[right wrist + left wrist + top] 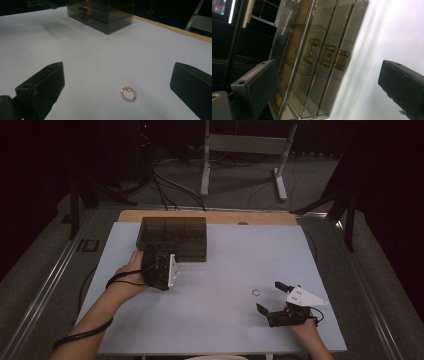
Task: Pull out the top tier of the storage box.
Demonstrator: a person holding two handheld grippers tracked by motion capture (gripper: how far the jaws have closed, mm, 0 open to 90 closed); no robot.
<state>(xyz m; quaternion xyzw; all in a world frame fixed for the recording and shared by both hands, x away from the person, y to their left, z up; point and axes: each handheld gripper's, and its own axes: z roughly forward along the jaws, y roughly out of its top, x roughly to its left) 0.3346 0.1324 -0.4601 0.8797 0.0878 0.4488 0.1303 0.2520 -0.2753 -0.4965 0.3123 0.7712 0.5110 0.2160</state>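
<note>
Pink beads make a small ring that lies free on the white table, just before the right gripper, whose jaws stand wide. The left gripper, also wide open, faces the smoky drawer box. All three drawers look closed, so nothing seems done yet: neither opening nor picking.
</note>
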